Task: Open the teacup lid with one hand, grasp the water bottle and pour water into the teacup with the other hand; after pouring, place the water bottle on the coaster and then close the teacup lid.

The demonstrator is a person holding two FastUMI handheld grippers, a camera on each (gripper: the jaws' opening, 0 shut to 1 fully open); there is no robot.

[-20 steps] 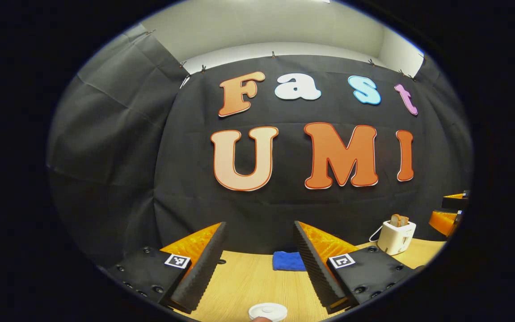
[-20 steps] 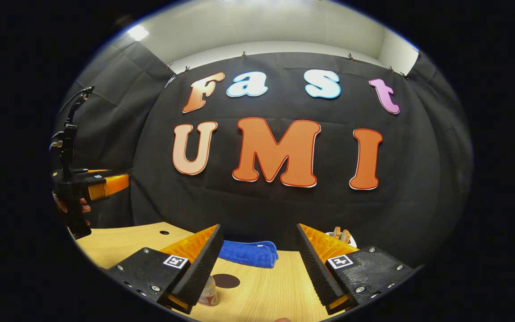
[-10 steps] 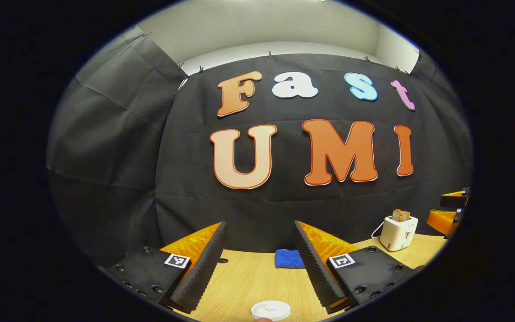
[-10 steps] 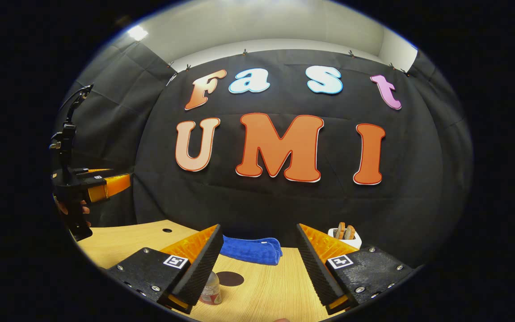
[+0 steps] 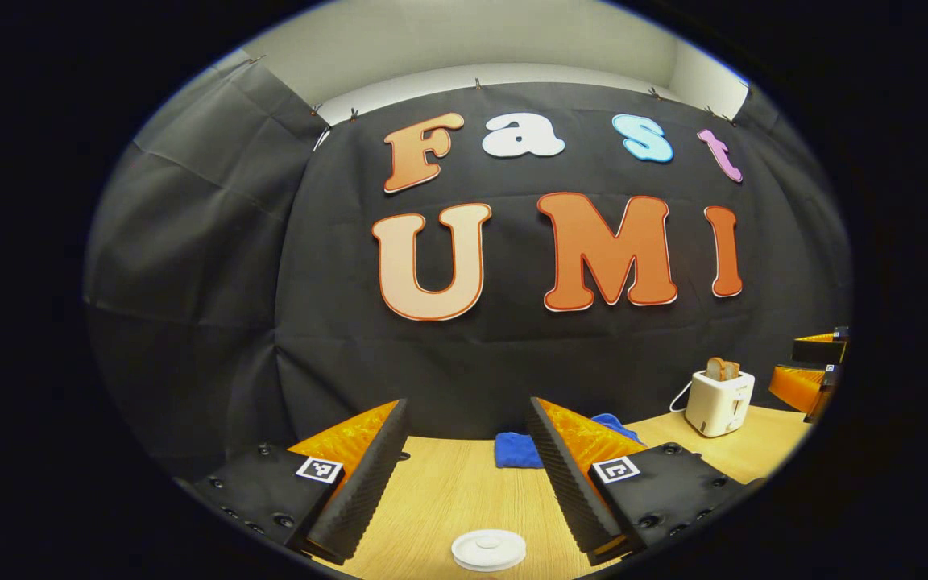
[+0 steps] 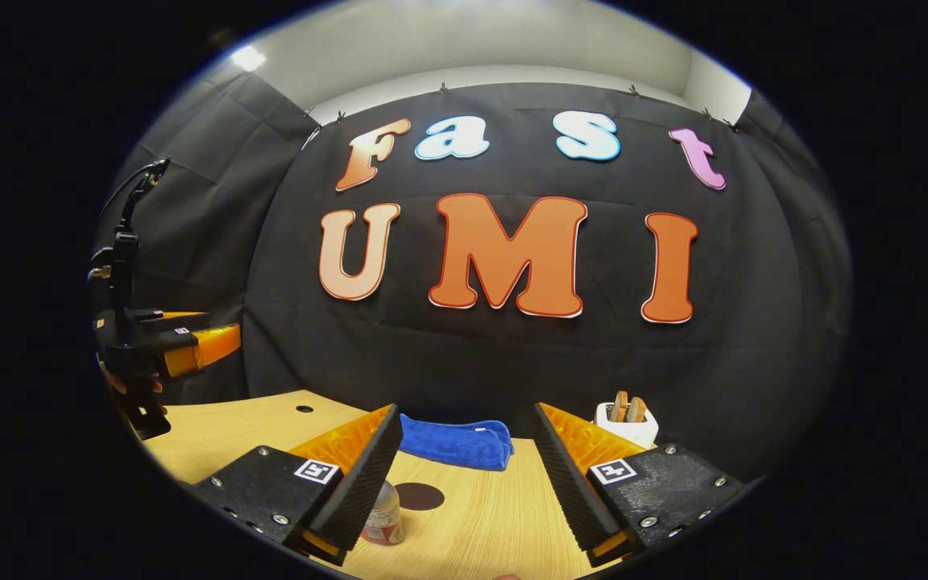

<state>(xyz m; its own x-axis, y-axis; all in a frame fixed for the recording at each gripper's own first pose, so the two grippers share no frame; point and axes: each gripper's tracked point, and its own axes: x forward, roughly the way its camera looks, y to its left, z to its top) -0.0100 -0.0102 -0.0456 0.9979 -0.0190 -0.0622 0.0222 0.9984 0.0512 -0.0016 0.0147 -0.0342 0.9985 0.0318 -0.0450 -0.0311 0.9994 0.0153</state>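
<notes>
Over a wooden surface [image 5: 448,499], the left gripper [image 5: 464,475] is hovering spread and empty above the white teacup lid [image 5: 489,549], apparently about to descend and pinch it. In the right gripper view, the right gripper [image 6: 464,479], also spread, is approaching the water bottle [image 6: 384,515] beside the dark coaster [image 6: 420,496]. Bare wood is leaving room around both; a blue cloth [image 6: 452,441] and toaster [image 5: 719,400] are sitting well behind.

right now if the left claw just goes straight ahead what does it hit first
Probably the blue cloth, lying on the table ahead between the open fingers of the left claw. The white teacup lid sits nearer but lower, so the claw would likely pass over it; depth is unclear.
</notes>
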